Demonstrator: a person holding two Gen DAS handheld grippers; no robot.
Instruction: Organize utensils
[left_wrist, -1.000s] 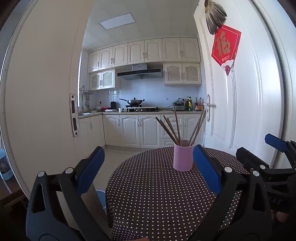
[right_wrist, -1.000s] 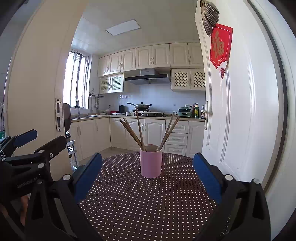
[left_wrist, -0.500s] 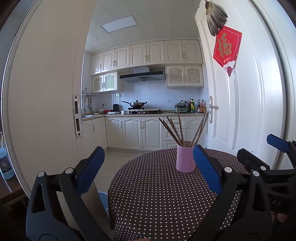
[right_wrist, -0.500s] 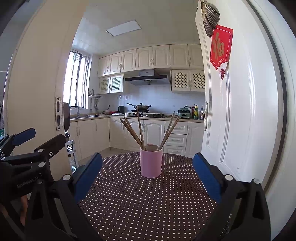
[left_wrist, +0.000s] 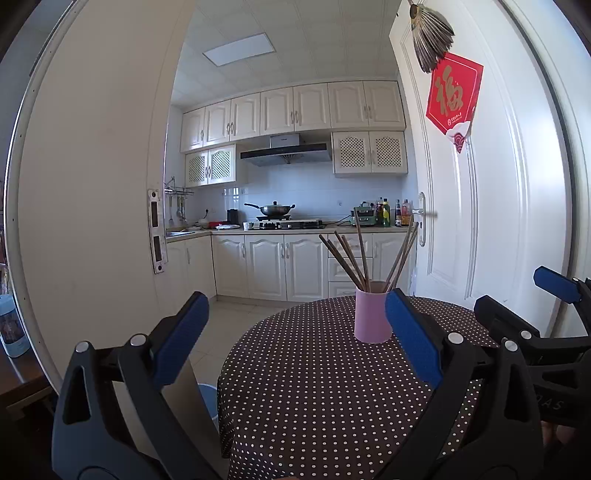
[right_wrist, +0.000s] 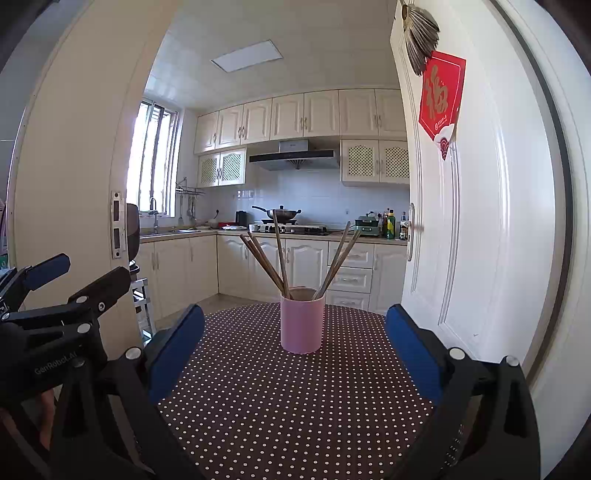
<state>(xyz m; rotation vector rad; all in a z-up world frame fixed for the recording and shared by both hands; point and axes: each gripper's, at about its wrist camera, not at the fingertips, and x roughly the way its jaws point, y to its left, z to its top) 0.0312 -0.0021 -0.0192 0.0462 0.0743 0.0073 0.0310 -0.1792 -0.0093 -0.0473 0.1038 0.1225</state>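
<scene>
Left gripper (left_wrist: 295, 332) shifted rightward | cup (right_wrist: 301, 320) (chopsticks inside) unmoved | both jaws wide, empty

Chopsticks (right_wrist: 280, 254) stand in a cup (right_wrist: 301, 324) on the table (right_wrist: 280, 406), kitchen cabinets (right_wrist: 295, 266) behind it.

**Cloth, matt cup, wood sticks, glossy door**

A dark brown cloth with white dots (right_wrist: 295, 398) covers the table. On it, a pink cup (right_wrist: 301, 325) looks smooth and matt. Inside the cup, chopsticks (right_wrist: 266, 262) look like brown wood. Right of the cup, a white door (right_wrist: 480, 229) shines glossy, bearing a red paper sign (right_wrist: 439, 98).
</scene>
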